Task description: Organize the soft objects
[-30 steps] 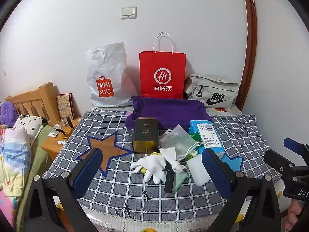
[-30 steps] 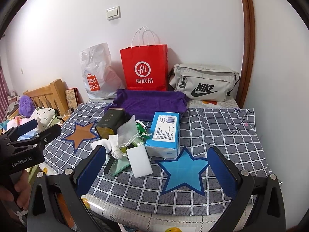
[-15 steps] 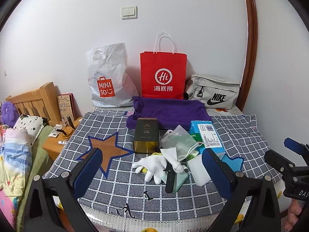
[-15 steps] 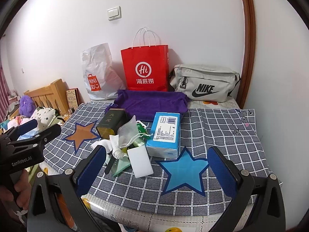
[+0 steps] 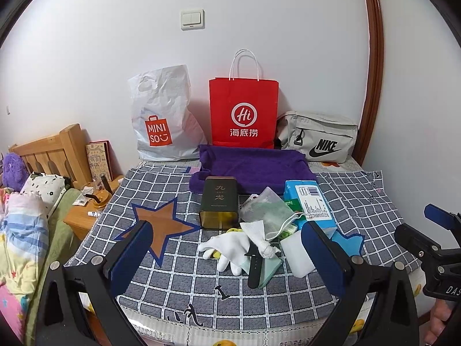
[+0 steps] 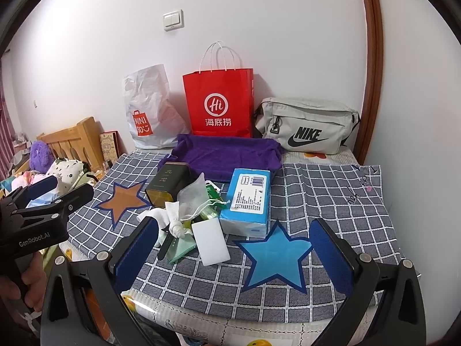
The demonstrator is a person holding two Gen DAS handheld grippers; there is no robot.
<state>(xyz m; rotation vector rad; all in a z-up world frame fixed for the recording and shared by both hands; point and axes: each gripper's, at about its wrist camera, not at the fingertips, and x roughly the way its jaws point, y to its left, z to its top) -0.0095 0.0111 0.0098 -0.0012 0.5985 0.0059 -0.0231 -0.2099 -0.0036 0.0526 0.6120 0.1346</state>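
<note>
A pile of small things lies mid-table: a white glove (image 5: 227, 245), a mesh drawstring pouch (image 5: 266, 209), a white sponge block (image 5: 296, 252), a blue tissue pack (image 5: 312, 201), a dark tin (image 5: 220, 203) and a black strap (image 5: 255, 262). A purple towel (image 5: 253, 167) lies behind them. My left gripper (image 5: 227, 262) is open and empty, short of the pile. My right gripper (image 6: 233, 256) is open and empty, above the front of the table, with the sponge block (image 6: 210, 239) and a blue star patch (image 6: 273, 256) between its fingers. The tissue pack (image 6: 249, 199) lies beyond.
The table has a grey checked cloth (image 5: 360, 201) with a brown star (image 5: 160, 225). Against the back wall stand a white Miniso bag (image 5: 164, 121), a red paper bag (image 5: 243, 112) and a grey Nike bag (image 5: 317, 135). A bed and wooden headboard (image 5: 49, 150) are at left.
Almost nothing has changed. Both views have shifted very slightly; both grippers stay open and nothing on the table has moved.
</note>
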